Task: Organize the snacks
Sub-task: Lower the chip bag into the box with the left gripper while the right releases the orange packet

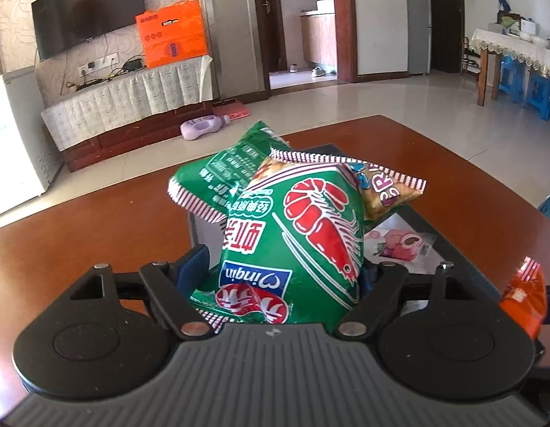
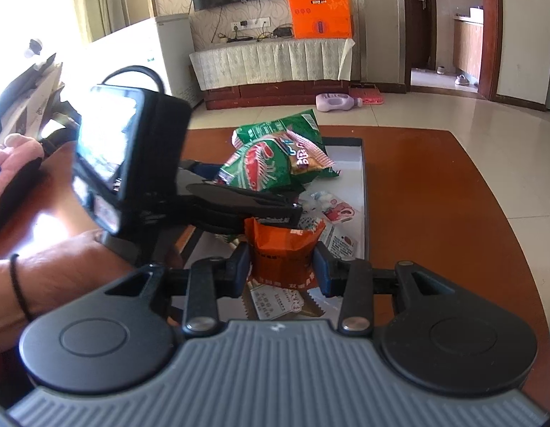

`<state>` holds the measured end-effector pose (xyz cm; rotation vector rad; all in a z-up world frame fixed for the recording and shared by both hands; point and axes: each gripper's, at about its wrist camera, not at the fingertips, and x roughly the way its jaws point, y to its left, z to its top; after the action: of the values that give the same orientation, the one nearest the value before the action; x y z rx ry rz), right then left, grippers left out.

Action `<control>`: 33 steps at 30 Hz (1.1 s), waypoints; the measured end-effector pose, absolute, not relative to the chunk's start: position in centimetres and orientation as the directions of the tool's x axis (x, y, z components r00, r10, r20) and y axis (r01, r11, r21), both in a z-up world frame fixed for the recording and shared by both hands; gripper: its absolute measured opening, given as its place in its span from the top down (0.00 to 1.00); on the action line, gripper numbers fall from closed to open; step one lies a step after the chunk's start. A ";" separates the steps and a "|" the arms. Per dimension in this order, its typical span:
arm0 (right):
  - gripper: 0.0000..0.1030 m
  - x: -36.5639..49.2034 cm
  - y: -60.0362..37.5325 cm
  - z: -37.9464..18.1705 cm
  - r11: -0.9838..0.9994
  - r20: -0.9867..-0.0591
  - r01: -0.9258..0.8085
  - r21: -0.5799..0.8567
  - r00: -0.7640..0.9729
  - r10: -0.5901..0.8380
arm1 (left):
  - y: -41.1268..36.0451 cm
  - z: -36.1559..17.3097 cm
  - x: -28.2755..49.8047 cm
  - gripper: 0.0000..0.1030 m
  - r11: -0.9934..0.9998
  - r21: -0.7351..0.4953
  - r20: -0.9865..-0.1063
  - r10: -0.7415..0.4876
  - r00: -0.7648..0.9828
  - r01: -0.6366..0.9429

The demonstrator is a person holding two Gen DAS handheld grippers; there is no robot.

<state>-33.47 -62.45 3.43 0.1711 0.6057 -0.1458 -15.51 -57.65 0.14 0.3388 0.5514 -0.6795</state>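
A green shrimp-cracker bag (image 1: pixel 310 235) stands between the fingers of my left gripper (image 1: pixel 282 270), over a black-rimmed tray (image 1: pixel 453 235) with a white bottom. The jaws are open: a gap shows beside the left pad (image 1: pixel 193 267). Behind it lean a second green bag (image 1: pixel 218 167) and a yellowish packet (image 1: pixel 385 192). In the right wrist view the left gripper (image 2: pixel 296 210) reaches in from the left at the bag pile (image 2: pixel 271 163). My right gripper (image 2: pixel 280 267) is shut on an orange snack packet (image 2: pixel 282 249), held above the tray's near end (image 2: pixel 346 140). That packet also shows as an orange packet (image 1: pixel 524 295).
The tray sits on a brown wooden table (image 1: pixel 97 235). Small flat sachets (image 2: pixel 340 211) lie on the tray bottom. A person's forearm with a black wristband (image 2: pixel 43 277) holds the left gripper. A purple bottle (image 2: pixel 337 101) lies on the tiled floor beyond.
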 end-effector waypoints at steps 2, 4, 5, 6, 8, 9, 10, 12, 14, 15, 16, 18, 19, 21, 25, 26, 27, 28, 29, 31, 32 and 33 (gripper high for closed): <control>0.60 -32.8 -62.6 3.1 0.974 -0.585 0.192 0.121 0.807 -0.086 | -57.4 0.3 -15.6 0.19 0.737 0.125 -0.579 -0.489 0.652 0.664; 0.60 -32.3 -62.9 2.7 0.972 -0.593 0.199 0.123 0.800 -0.089 | -57.2 0.3 -15.6 0.19 0.740 0.136 -0.577 -0.481 0.659 0.659; 0.60 -32.0 -63.0 2.5 0.972 -0.600 0.202 0.122 0.795 -0.090 | -57.0 0.4 -15.6 0.19 0.741 0.140 -0.577 -0.478 0.662 0.657; 0.60 -31.8 -63.0 2.2 0.972 -0.606 0.204 0.120 0.790 -0.091 | -56.9 0.4 -15.5 0.19 0.742 0.144 -0.578 -0.474 0.665 0.654; 0.60 -31.3 -63.0 1.8 0.971 -0.616 0.207 0.116 0.782 -0.093 | -56.5 0.5 -15.5 0.19 0.744 0.145 -0.578 -0.472 0.666 0.653; 0.60 -31.2 -63.0 1.5 0.972 -0.619 0.208 0.111 0.779 -0.096 | -56.4 0.5 -15.6 0.18 0.745 0.146 -0.578 -0.470 0.667 0.651; 0.60 -31.1 -62.8 1.3 0.972 -0.624 0.210 0.104 0.775 -0.101 | -56.3 0.5 -15.7 0.18 0.746 0.147 -0.577 -0.468 0.669 0.649; 0.60 -30.7 -62.8 0.9 0.973 -0.630 0.213 0.091 0.769 -0.109 | -56.0 0.7 -15.7 0.14 0.746 0.143 -0.577 -0.471 0.668 0.650; 0.60 -30.3 -62.5 0.5 0.974 -0.636 0.208 0.086 0.764 -0.107 | -55.6 1.0 -16.2 0.10 0.734 0.115 -0.571 -0.502 0.650 0.669; 0.60 -30.0 -62.4 0.4 0.975 -0.638 0.206 0.078 0.762 -0.110 | -55.6 1.1 -16.6 0.10 0.721 0.114 -0.563 -0.520 0.642 0.684; 0.60 -29.8 -62.2 0.3 0.977 -0.638 0.203 0.066 0.761 -0.115 | -55.4 1.2 -16.9 0.09 0.703 0.122 -0.555 -0.536 0.636 0.700; 0.60 -29.4 -61.8 0.3 0.980 -0.640 0.196 0.042 0.759 -0.124 | -55.6 1.3 -17.9 0.06 0.670 0.160 -0.540 -0.556 0.632 0.725; 0.60 -29.3 -61.6 0.2 0.980 -0.640 0.196 0.030 0.757 -0.132 | -55.8 1.3 -18.4 0.05 0.657 0.181 -0.531 -0.561 0.635 0.732; 0.59 -29.4 -61.3 0.2 0.981 -0.639 0.194 0.024 0.758 -0.134 | -55.8 1.3 -19.1 0.04 0.642 0.199 -0.519 -0.571 0.636 0.740; 0.52 -29.7 -61.2 0.2 0.982 -0.633 0.189 0.026 0.763 -0.130 | -55.6 1.8 -20.0 0.01 0.642 0.188 -0.517 -0.579 0.630 0.744; 0.52 -29.8 -61.2 0.3 0.982 -0.634 0.189 0.026 0.762 -0.130 | -55.7 1.9 -20.0 0.00 0.649 0.188 -0.525 -0.568 0.633 0.738; 0.52 -29.8 -61.2 0.3 0.981 -0.636 0.190 0.027 0.761 -0.130 | -55.8 1.9 -20.1 0.00 0.660 0.194 -0.535 -0.549 0.642 0.726; 0.51 -29.8 -61.2 0.2 0.981 -0.638 0.191 0.029 0.759 -0.129 | -55.9 2.1 -20.0 0.00 0.668 0.201 -0.539 -0.536 0.650 0.717; 0.50 -29.9 -61.2 0.2 0.981 -0.641 0.193 0.029 0.756 -0.130 | -55.9 2.0 -20.3 0.00 0.674 0.208 -0.534 -0.528 0.660 0.709; 0.50 -30.0 -61.0 0.2 0.981 -0.644 0.193 0.024 0.754 -0.133 | -55.9 2.1 -20.7 0.00 0.681 0.214 -0.526 -0.523 0.670 0.700; 0.50 -30.0 -60.9 0.2 0.981 -0.644 0.192 0.021 0.754 -0.133 | -55.9 2.1 -20.8 0.00 0.687 0.217 -0.523 -0.518 0.677 0.694; 0.50 -30.1 -60.8 0.2 0.982 -0.645 0.190 0.021 0.753 -0.132 | -55.9 2.2 -21.0 0.00 0.693 0.222 -0.522 -0.510 0.684 0.686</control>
<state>-30.08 -60.80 0.24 0.0868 0.6967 -0.1759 -20.98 -55.90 2.16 0.4236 0.4467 -0.6925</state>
